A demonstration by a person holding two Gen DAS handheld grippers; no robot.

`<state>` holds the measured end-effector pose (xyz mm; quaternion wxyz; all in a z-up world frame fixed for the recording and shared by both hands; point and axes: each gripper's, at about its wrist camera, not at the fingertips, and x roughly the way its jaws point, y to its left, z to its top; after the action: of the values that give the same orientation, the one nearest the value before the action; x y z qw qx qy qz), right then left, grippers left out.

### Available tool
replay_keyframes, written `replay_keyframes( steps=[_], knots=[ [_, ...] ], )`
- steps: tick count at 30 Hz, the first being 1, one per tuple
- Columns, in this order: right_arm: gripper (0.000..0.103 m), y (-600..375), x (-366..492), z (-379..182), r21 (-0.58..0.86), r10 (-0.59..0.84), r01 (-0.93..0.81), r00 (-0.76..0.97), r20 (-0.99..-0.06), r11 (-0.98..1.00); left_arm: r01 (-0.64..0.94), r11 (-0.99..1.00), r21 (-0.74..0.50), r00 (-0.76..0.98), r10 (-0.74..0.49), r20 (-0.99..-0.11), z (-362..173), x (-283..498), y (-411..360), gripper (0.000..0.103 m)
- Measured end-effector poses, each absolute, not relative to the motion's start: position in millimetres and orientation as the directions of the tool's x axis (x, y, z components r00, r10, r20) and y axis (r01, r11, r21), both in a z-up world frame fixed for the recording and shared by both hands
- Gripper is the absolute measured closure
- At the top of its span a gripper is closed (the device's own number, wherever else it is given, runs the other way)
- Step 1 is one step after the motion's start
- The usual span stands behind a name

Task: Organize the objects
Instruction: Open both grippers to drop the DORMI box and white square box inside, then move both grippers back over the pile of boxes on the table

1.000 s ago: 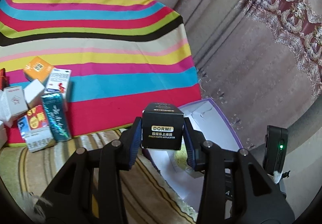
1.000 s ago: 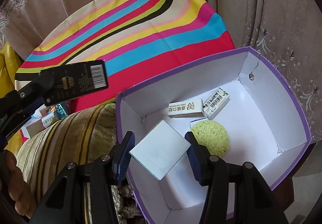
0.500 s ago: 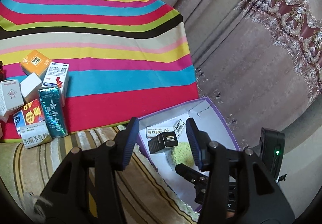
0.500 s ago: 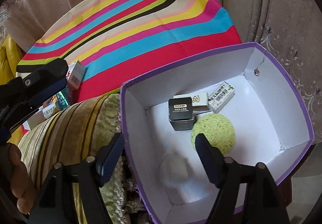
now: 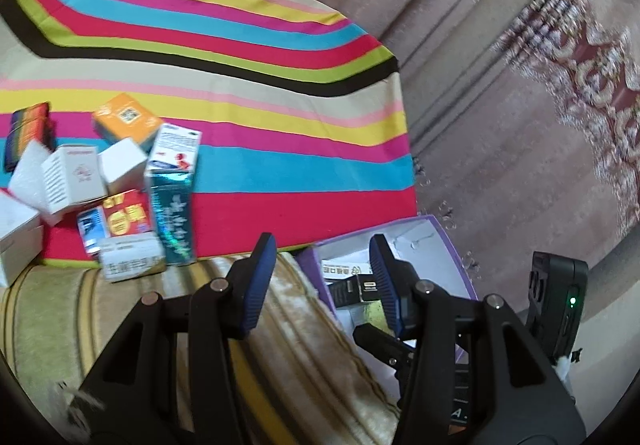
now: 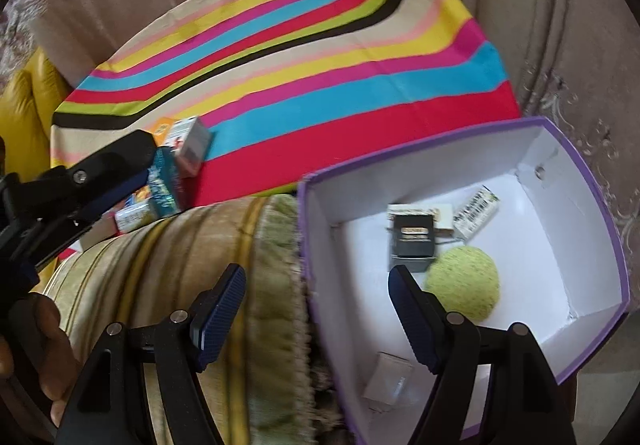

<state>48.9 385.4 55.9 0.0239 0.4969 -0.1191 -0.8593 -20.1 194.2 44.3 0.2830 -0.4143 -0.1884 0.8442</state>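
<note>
Both drops look done: the black carton (image 6: 412, 245) and small white box (image 6: 388, 381) lie inside the purple box (image 6: 592, 205). The left gripper (image 5: 320, 281) and right gripper (image 6: 316, 309) have fingers apart, empty, having just opened. Next, fetch from the carton pile (image 5: 120, 189) left of the purple box.

Both tools: left tool (image 5: 320, 281), right tool (image 6: 316, 305); black frames, silver screws, ribbed blue pads.
</note>
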Motion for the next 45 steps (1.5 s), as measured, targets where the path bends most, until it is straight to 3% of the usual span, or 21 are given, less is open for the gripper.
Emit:
replay_keyframes(
  steps=[13,22,34,45],
  knots=[
    [0.028,341,37,61,0.198,-0.183,0.020,-0.485,-0.855,-0.980,-0.162,-0.788,-0.594,-0.604,0.555,-0.572,46,-7,105,0.040],
    [0.026,325,32,63,0.185,-0.189,0.055,-0.480,-0.857,-0.981,-0.062,-0.830,-0.555,-0.640,0.460,-0.616,41,6,52,0.032],
    [0.026,302,19,63,0.185,-0.210,0.098,-0.472,-0.856,-0.978,0.008,-0.901,-0.433,-0.628,0.332,-0.704,33,6,10,0.014],
    [0.026,277,6,64,0.182,-0.234,0.153,-0.467,-0.853,-0.971,-0.045,-0.956,-0.289,-0.537,0.267,-0.800,17,-16,6,0.009]
  ],
)
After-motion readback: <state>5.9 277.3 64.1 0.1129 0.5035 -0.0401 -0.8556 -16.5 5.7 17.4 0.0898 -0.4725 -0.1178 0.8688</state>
